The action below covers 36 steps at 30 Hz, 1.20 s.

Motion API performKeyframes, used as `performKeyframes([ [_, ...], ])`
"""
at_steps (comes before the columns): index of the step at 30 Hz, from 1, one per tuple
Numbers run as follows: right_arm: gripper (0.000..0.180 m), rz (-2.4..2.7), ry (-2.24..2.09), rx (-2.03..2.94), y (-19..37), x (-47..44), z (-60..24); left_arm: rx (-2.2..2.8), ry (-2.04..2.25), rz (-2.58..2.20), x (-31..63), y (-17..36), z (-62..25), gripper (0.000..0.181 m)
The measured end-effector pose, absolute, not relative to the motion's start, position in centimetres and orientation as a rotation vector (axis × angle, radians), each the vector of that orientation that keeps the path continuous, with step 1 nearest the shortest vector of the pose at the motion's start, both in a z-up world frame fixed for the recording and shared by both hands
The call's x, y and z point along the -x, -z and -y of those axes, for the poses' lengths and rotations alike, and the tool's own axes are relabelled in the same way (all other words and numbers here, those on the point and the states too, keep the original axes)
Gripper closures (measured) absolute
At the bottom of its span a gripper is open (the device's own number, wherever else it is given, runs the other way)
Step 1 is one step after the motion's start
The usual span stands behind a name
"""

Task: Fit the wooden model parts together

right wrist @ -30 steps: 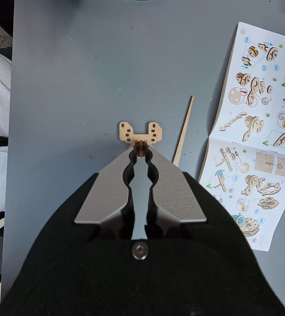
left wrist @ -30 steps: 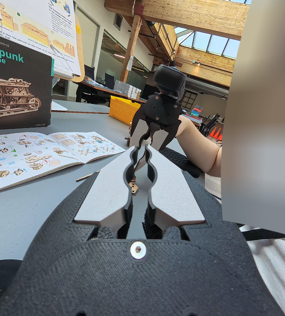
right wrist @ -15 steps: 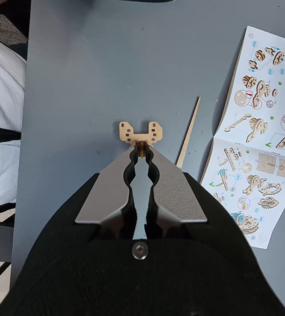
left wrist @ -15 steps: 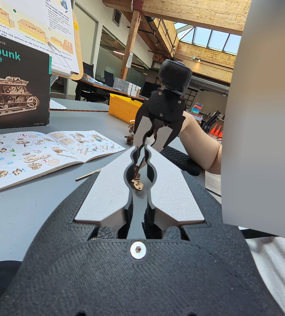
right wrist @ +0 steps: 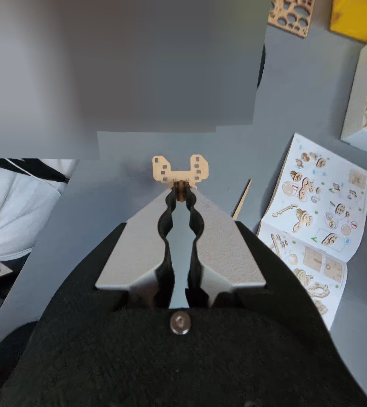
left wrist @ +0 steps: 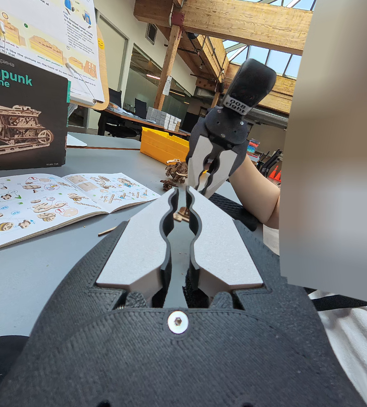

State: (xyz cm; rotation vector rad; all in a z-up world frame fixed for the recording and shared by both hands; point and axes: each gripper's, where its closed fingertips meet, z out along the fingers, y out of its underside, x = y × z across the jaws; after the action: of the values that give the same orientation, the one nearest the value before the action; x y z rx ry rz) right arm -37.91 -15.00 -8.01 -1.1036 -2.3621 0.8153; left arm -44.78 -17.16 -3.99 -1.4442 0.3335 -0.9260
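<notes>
Right gripper (right wrist: pixel 180 191) is clamped on the wooden piece (right wrist: pixel 180 170), pinching a small layered tab at its lower edge right at the fingertips. That piece is a flat, pale plate with two lobes, each dotted with small square holes. It stands past the tips with its face turned to the camera and its long axis running across the fingers, lobes out to either side. It is lifted clear of the grey table (right wrist: pixel 112 198).

Left gripper (left wrist: pixel 181 190) has its fingers nearly together with only a thin slot between them, and nothing shows at its tips. Through that slot a bit of wood (left wrist: pixel 181 214) appears, likely the held piece seen from the other side. Whether it sits inside the slot or beyond it, I cannot tell.

From the left wrist view the right gripper angles down from above, its tips just beyond the left gripper's tips and a little to the right. So the coming move likely turns on the free lobes, which stick out sideways from the right gripper toward the left one.

A booklet (right wrist: pixel 332 209) lies open to the side and a thin stick (right wrist: pixel 242 199) rests beside it. Large blurred patches cover the far part of both views.
</notes>
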Motion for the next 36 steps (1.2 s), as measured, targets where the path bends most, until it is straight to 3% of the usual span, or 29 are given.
performKeyframes([
  [4,0.172,2.063,-1.242,0.741,0.0,37.0,15.8,1.427,0.942,-0.331,44.9,3.8,17.3,0.176],
  [8,0.172,1.94,-1.335,0.603,-3.0,35.8,15.8,1.438,0.912,-0.364,44.5,4.0,17.4,0.175],
  [30,0.172,1.944,-1.267,0.549,-3.1,35.9,16.5,1.431,0.903,-0.414,43.8,4.0,17.8,0.174],
  [36,0.172,1.938,-1.318,0.545,-2.4,36.7,17.4,1.299,1.016,-0.422,42.2,2.1,19.0,0.155],
])
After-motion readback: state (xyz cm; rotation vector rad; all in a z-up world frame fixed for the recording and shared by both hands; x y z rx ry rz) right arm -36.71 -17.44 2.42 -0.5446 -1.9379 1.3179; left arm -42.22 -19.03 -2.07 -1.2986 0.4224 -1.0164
